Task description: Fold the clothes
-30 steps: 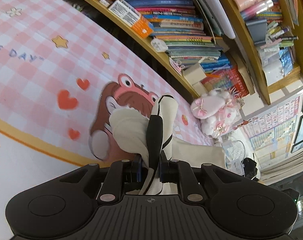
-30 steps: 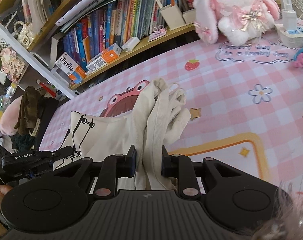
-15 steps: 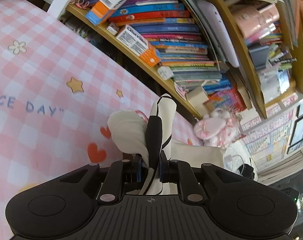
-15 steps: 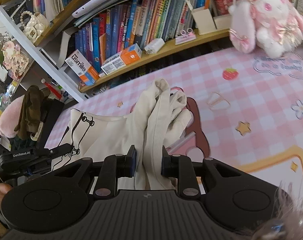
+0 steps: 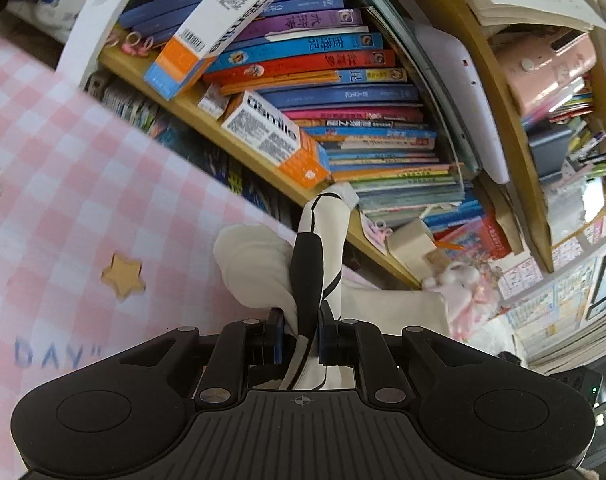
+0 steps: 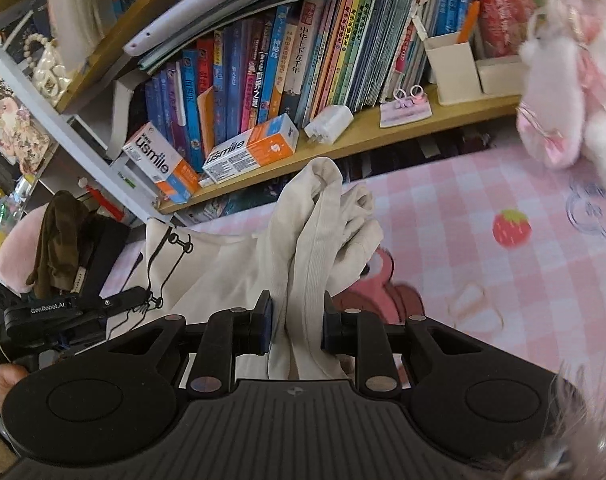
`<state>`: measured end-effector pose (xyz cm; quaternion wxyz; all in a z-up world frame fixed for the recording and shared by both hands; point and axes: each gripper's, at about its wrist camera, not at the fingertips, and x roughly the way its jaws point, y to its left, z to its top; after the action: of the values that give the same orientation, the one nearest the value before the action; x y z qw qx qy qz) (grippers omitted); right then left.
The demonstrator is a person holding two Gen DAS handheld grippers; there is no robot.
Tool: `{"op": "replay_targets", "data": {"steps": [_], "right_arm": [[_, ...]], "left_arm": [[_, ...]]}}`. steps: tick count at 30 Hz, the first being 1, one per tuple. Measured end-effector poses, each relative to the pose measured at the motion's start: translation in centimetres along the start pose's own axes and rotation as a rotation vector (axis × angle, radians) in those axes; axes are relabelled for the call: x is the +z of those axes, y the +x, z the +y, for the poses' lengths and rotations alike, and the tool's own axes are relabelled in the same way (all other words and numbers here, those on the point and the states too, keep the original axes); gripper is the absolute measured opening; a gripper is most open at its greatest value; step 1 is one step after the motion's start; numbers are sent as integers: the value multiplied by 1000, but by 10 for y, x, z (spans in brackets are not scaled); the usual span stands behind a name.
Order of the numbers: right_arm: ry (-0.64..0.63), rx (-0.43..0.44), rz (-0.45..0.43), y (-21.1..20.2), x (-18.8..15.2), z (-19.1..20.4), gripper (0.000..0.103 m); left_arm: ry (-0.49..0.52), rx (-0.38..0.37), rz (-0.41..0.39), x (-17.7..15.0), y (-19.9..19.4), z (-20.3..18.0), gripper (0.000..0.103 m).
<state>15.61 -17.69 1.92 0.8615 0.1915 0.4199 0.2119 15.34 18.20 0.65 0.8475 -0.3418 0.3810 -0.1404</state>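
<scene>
Between the 2 black fingers of the left hand-held gripper (image 5: 300,334) sits a bunch of the soft cream-white cloth garment with thin black line drawings (image 5: 259,272). The fingers are squeezed tight on the cloth. A dark black part of the print sticks up right from the gap, and a round puff of cream cloth bulges out to the left of it.

The right hand-held gripper (image 6: 296,330) is pinched on another part of the same garment (image 6: 323,236). A thick ribbed fold stands up out of its fingers, with crumpled cloth on top. To the left of this gripper the garment stretches out flat, and you can see the black line drawing on it. The left hand-held gripper (image 6: 143,295) shows there too, at the far left edge of the cloth.

Under both grippers lies the desk with a pink and white checked cover (image 5: 75,184). It has a yellow star (image 5: 123,276) on it to the left of the left gripper, and a red strawberry (image 6: 511,227) to the right of the right gripper.

Ahead of both grippers is a wooden shelf full of colourful books (image 6: 303,60). Orange, white and blue cardboard boxes (image 6: 249,149) lean on the shelf. A fluffy pink and white toy bunny (image 6: 571,92) sits far to the right.
</scene>
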Motion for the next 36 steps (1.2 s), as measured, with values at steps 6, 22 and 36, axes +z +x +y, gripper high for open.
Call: {"op": "replay_targets", "data": {"steps": [6, 22, 36], "right_arm": [[-18, 3, 18, 36, 29, -14, 20], [30, 26, 1, 104, 61, -64, 21], [224, 19, -18, 103, 51, -96, 56]], "left_arm": [[4, 37, -10, 26, 34, 2, 14], [-92, 53, -33, 43, 94, 48, 14], [-50, 180, -69, 37, 78, 46, 47]]}}
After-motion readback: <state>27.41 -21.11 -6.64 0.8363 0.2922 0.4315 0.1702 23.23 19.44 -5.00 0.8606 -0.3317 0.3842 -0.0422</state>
